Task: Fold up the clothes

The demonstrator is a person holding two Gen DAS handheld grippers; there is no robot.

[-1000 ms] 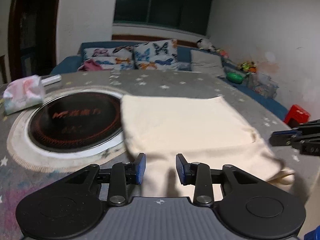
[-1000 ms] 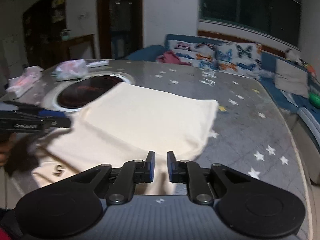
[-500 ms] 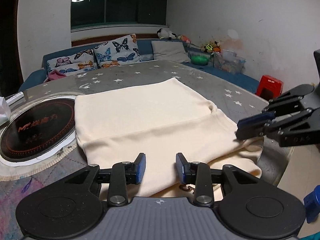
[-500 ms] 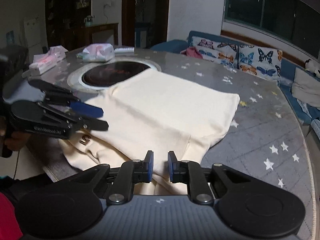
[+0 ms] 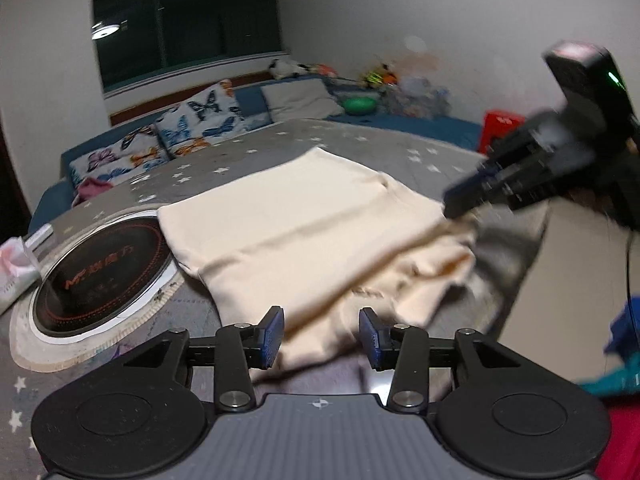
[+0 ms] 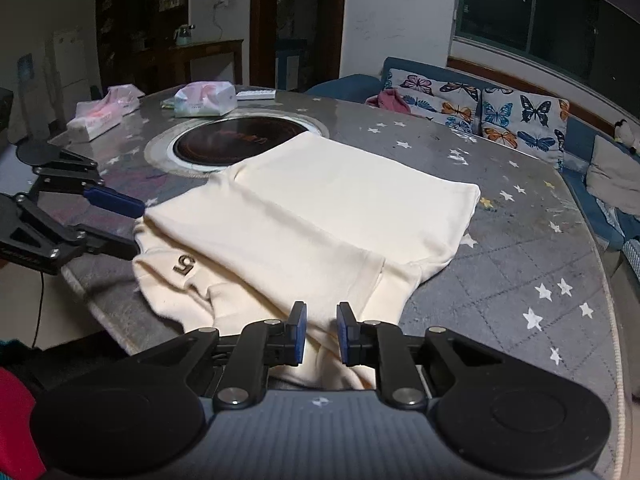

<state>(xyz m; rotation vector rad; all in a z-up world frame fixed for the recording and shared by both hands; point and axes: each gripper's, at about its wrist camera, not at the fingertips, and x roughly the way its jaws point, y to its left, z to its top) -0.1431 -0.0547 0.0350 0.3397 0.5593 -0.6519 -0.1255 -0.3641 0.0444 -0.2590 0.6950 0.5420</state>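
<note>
1. Garment (image 6: 320, 216): cream top on the grey star-print table (image 6: 520, 264), near edge hanging over the table rim toward the person. Far corner overlaps the round hotplate (image 6: 240, 142) ring.
2. Fold state: body looks already folded over into a rough rectangle, with a clean crease running across. The near end is still bunched: lumpy layers, with the logo patch (image 6: 185, 267) showing at the left corner.
3. Judgement: roughly midway. Left to do: flatten or tuck the near end, then one more fold to make a compact stack.
4. Left gripper (image 5: 321, 334): jaws opening, loose cloth edge lies between the pads but they aren't pressing it. No grip.
5. Right gripper (image 6: 321, 334): jaws close together with a narrow gap, cloth below and behind them; nothing visibly pinched. In the left view it's blurred, hovering at the right corner.
6. Around: tissue packs (image 6: 204, 98) and a remote at the far side, well apart from the garment. Sofa with butterfly cushions (image 6: 520, 118) behind.
</note>
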